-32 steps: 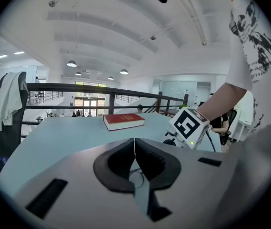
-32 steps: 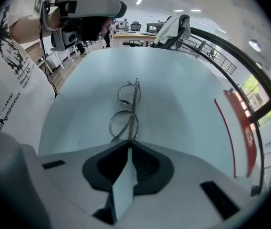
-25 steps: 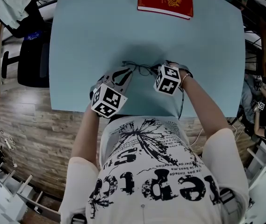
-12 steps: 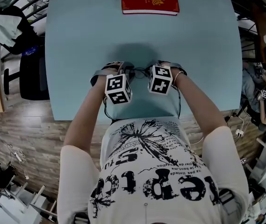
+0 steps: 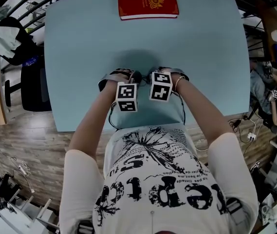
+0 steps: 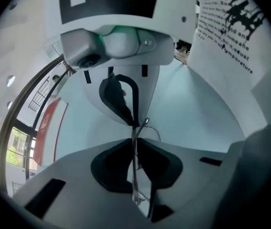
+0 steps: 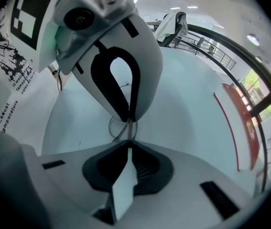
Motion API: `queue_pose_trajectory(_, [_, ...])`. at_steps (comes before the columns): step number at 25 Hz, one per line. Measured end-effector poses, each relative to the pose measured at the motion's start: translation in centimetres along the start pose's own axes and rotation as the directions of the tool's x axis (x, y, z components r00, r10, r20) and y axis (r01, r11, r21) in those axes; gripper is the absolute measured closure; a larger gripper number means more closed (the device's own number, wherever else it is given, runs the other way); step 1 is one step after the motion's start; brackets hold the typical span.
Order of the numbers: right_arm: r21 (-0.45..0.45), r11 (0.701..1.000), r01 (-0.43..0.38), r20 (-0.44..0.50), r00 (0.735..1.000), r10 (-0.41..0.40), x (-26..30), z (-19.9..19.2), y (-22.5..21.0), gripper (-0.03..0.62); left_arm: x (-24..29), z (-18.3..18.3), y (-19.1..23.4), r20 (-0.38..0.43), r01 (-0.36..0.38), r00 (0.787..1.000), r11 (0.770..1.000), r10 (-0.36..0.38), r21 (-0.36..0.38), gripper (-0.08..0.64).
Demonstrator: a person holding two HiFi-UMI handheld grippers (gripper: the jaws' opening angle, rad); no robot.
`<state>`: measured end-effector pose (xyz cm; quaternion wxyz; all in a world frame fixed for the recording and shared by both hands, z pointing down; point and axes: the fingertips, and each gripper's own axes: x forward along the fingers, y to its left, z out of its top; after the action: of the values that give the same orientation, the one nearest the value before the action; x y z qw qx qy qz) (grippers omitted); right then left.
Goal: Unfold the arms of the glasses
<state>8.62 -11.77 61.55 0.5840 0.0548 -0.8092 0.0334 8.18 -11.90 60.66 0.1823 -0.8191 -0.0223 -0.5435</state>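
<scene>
Grasp stage of the unfolding, as judged from the pose: both grippers meet tip to tip over the near middle of the pale blue counter (image 5: pixel 80 43), with the glasses (image 6: pixel 135 168) caught between them. The left gripper (image 6: pixel 136 138) is clenched on a thin metal wire of the glasses, which runs straight down the seam between its pads. The right gripper (image 7: pixel 128 140) is clamped on the frame just beside it, at what looks like the hinge end, and a lens rim curves out past its tips. In the head view the two marker cubes hide almost all of the glasses, so it cannot be told whether they rest on the counter or hang just above it, nor how far either arm is folded. The next move probably calls for one gripper to keep the front still while the other swings its arm outward about the hinge, gently, since the wire is slender and could bend or slip. Frame: thin, dark-looking metal with rounded rims. A red book with a gold emblem (image 5: pixel 148 3) lies at the far edge, well apart
</scene>
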Motion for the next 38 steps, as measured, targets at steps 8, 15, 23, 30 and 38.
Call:
queue_pose_trajectory(8, [-0.009, 1.000, 0.013, -0.023, 1.000, -0.013, -0.2, -0.4, -0.2, 0.555, -1.0, 0.5, 0.2, 0.124, -0.025, 0.992, 1.000, 0.026, -0.016, 0.520])
queue_pose_trajectory(15, [-0.024, 0.999, 0.028, -0.052, 0.998, -0.029, -0.5, -1.0, -0.5, 0.555, -3.6, 1.0, 1.7, 0.271, -0.044, 0.959, 0.989, 0.082, -0.144, 0.529])
queue_pose_trajectory(23, [-0.008, 1.000, 0.028, -0.054, 0.998, -0.029, -0.5, -1.2, -0.3, 0.555, -6.2, -0.5, 2.3, 0.317, -0.081, 0.934, 0.962, 0.164, -0.261, 0.535])
queue_pose_trajectory(30, [-0.001, 0.999, 0.051, -0.078, 0.996, -0.051, -0.5, -2.1, -0.3, 0.555, -8.1, -2.5, 2.6, 0.312, -0.111, 0.920, 0.921, 0.237, -0.373, 0.535])
queue_pose_trajectory(38, [0.027, 0.997, 0.073, -0.091, 0.993, -0.071, -0.7, -2.2, -0.4, 0.555, -9.2, -4.5, 2.7, 0.333, -0.082, 0.901, 0.861, 0.280, -0.502, 0.534])
